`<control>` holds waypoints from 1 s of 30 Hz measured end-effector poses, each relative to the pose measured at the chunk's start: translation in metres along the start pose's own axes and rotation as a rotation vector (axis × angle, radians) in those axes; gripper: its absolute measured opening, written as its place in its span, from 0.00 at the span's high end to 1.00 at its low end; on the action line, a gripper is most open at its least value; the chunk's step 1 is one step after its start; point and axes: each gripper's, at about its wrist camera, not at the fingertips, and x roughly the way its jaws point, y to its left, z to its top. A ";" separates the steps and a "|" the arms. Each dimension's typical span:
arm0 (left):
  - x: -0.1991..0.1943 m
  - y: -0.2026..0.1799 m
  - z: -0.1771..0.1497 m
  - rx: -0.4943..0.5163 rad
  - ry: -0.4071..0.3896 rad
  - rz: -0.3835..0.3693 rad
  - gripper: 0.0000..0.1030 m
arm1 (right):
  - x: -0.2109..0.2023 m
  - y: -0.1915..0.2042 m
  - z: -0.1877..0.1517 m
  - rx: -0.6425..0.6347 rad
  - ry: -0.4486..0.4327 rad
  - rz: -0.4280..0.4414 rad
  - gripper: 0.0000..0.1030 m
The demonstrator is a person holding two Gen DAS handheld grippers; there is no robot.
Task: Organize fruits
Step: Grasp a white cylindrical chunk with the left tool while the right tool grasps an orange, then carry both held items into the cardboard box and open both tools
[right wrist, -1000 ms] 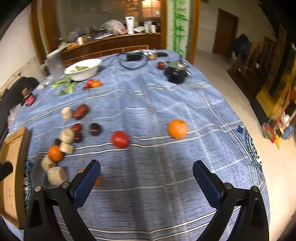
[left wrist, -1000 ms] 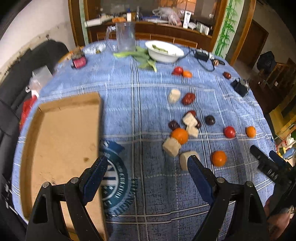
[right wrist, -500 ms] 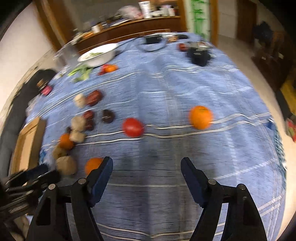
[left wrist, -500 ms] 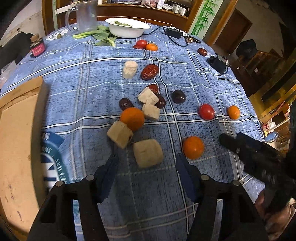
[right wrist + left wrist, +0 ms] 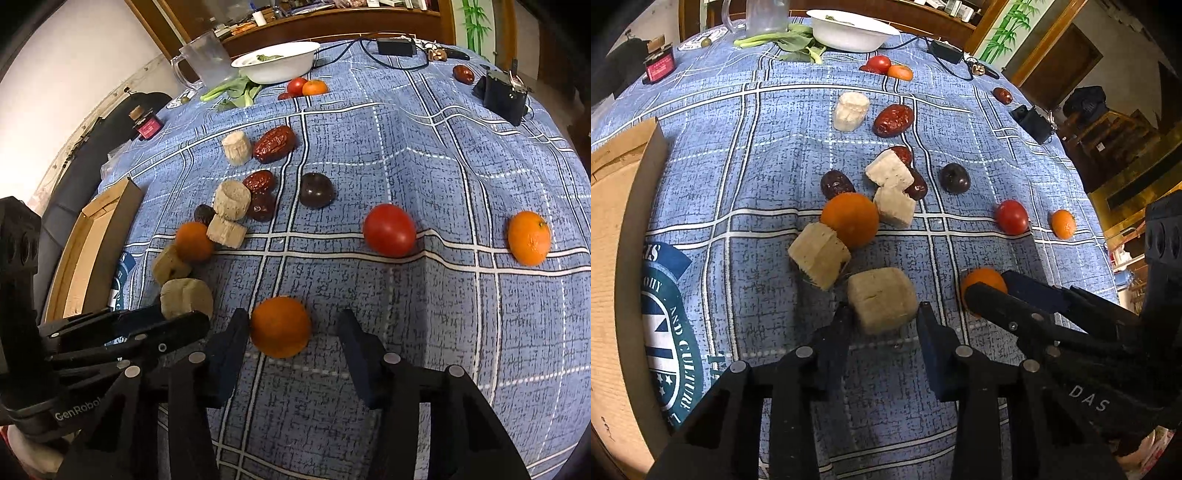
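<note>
Jaws closing round fruit – blue checked tablecloth (image 5: pixel 775 122).

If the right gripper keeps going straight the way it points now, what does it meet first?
Most likely the orange lying between the right gripper's closing jaws, nearer the left one, then the blue tablecloth beneath. Only depth is uncertain.

The right gripper (image 5: pixel 990 286) carries the raised letters "DAS" on its black body. The left gripper (image 5: pixel 184 317) carries the partly cut-off print "GenRobo". The round emblem (image 5: pixel 670 332) on the tablecloth (image 5: pixel 768 122) reads "AND CULTURE"; its remaining lettering is unreadable.
</note>
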 end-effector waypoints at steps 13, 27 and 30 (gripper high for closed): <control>-0.016 -0.005 -0.003 0.012 -0.045 0.017 0.69 | -0.021 -0.004 -0.001 0.045 -0.008 0.009 0.67; -0.111 0.127 0.007 -0.166 -0.186 0.104 0.69 | -0.013 0.132 0.035 -0.136 -0.017 0.135 0.66; -0.123 0.173 0.016 -0.206 -0.197 0.155 0.69 | 0.001 0.172 0.050 -0.164 -0.002 0.183 0.66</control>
